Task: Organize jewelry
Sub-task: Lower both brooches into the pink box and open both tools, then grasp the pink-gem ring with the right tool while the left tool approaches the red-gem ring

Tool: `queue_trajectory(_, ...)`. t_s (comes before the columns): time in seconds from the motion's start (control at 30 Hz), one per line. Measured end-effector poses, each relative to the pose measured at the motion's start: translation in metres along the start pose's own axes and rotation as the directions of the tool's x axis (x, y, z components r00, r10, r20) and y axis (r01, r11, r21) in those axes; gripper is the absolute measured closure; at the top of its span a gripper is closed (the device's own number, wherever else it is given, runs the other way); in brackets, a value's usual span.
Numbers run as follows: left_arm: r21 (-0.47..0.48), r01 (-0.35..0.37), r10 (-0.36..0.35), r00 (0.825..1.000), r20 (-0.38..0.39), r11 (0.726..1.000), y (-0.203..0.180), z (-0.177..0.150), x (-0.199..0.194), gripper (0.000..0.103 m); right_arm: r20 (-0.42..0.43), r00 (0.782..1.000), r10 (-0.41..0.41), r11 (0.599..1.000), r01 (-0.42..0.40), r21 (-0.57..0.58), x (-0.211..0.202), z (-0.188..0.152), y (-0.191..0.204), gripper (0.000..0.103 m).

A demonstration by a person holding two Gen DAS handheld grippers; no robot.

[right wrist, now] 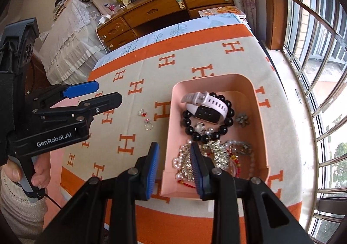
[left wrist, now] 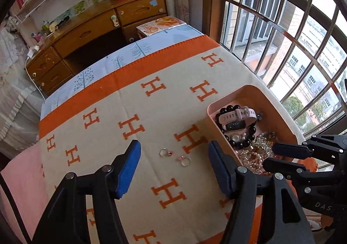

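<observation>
Your left gripper (left wrist: 173, 170) hangs wide open and empty above the two rings still out on the patterned cloth of the worktop (left wrist: 130, 103): the red-stone ring (left wrist: 165, 152) and, just beside it, the pink-stone ring (left wrist: 184, 160). Both lie between the blue pads, close to the tray's left wall.

Your right gripper (right wrist: 174, 170) is about half open with nothing in it, one finger outside the pink tray (right wrist: 259, 100) and the other over the near corner, above the pearl tangle (right wrist: 195, 157). Further in sit the black bead bracelet (right wrist: 188, 130) and the pale watch (right wrist: 208, 111) lying across it.

Here's the risk as I read it: those rings are small and flat on soft fabric, so closing on one may pinch the cloth up with it, or flick the ring away. They sit so close together that the pads could nudge the second while taking the first. On the right, lowering that finger could snag the pearl strands, or press the tray wall and shove the whole tray
</observation>
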State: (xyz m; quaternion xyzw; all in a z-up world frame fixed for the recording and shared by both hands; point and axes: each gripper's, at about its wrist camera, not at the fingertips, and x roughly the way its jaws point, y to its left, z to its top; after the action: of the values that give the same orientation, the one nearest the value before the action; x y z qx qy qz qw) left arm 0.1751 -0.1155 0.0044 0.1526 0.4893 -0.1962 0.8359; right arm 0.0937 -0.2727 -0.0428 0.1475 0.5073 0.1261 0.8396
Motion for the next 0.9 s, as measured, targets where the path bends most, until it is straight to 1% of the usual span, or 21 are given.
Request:
queue_trajectory(0.2, -0.055, -0.008, 0.008, 1.0, 0.008, 0.998, 0.04, -0.021, -0.002, 0.038, -0.04, 0.999, 0.024, 0.998, -0.026, -0.055, 0.021, 0.008, 0.031, 0.073)
queue_trajectory(0.3, -0.078, -0.009, 0.01, 1.0, 0.011, 0.997, 0.055, -0.029, 0.0, 0.038, -0.066, 0.997, 0.042, 0.997, -0.047, -0.066, 0.035, 0.018, 0.043, 0.073)
queue_trajectory(0.4, -0.106, -0.001, 0.001, 1.0, 0.001, 0.994, 0.069, -0.035, 0.007, 0.038, -0.097, 0.994, 0.039, 0.996, -0.047, -0.072, 0.054, 0.03, 0.054, 0.073)
queue_trajectory(0.5, -0.131, 0.006, -0.007, 1.0, -0.013, 0.991, 0.081, -0.041, 0.016, 0.038, -0.134, 0.991, 0.015, 0.996, -0.027, -0.085, 0.076, 0.04, 0.063, 0.073)
queue_trajectory(0.67, -0.166, 0.022, -0.028, 0.999, -0.035, 0.986, 0.1, -0.048, 0.031, 0.038, -0.199, 0.979, -0.044, 0.991, 0.018, -0.131, 0.109, 0.046, 0.073, 0.073)
queue_trajectory(0.8, -0.181, 0.032, -0.043, 0.998, -0.055, 0.983, 0.108, -0.052, 0.044, 0.038, -0.226, 0.969, -0.102, 0.982, 0.062, -0.176, 0.126, 0.048, 0.076, 0.073)
queue_trajectory(0.9, -0.189, 0.043, -0.056, 0.996, -0.064, 0.981, 0.112, -0.052, 0.051, 0.038, -0.243, 0.962, -0.124, 0.977, 0.076, -0.198, 0.134, 0.048, 0.077, 0.073)
